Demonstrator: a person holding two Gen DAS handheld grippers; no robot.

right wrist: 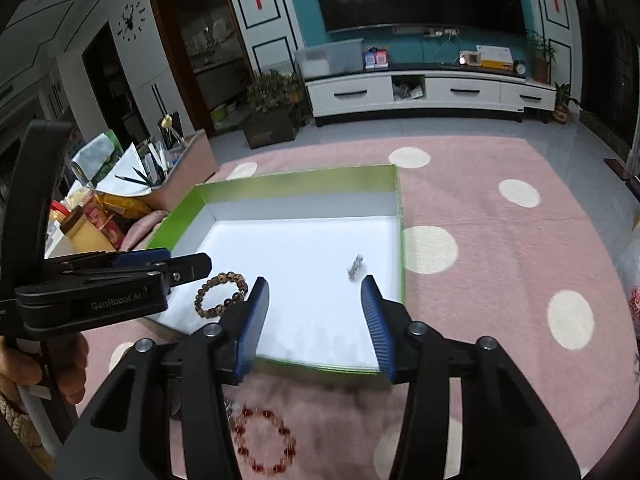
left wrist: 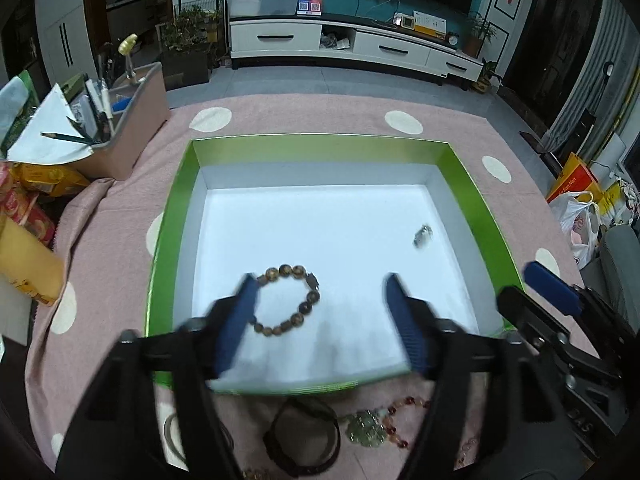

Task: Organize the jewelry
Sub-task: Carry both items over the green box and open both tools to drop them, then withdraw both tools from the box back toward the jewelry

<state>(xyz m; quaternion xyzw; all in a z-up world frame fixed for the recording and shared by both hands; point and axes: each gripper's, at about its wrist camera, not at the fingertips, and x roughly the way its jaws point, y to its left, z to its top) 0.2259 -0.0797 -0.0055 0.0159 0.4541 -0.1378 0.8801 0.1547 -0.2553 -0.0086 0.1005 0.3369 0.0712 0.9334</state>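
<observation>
From the left wrist camera, the left gripper point(left wrist: 320, 300) hangs released over the near part of the shallow green-rimmed cardboard tray with a white floor point(left wrist: 172, 216), holding nothing. The brown wooden bead bracelet point(left wrist: 286, 300) lies flat on the tray floor toward its near left corner, touching or just under the left blue pad. A small silver metal trinket point(left wrist: 423, 236) sits near the tray's right wall, well apart from the bracelet. On the pink polka-dot cloth covering the counter point(left wrist: 120, 240), just outside the tray's near edge, wait a dark band-shaped bracelet point(left wrist: 304, 436) and a pale green pendant on red and amber beads point(left wrist: 370, 426); blur makes their shapes uncertain.

From the right wrist camera, the right gripper point(right wrist: 316, 312) is also spread and empty, hovering at the tray's near edge. A red bead bracelet point(right wrist: 264, 440) lies on the cloth below and slightly left of it, nearer the counter's near edge than the pads are. Being a round loop, it has no long axis. The right gripper looks nearer to it, so the next pick would likely mean drawing back and down.
</observation>
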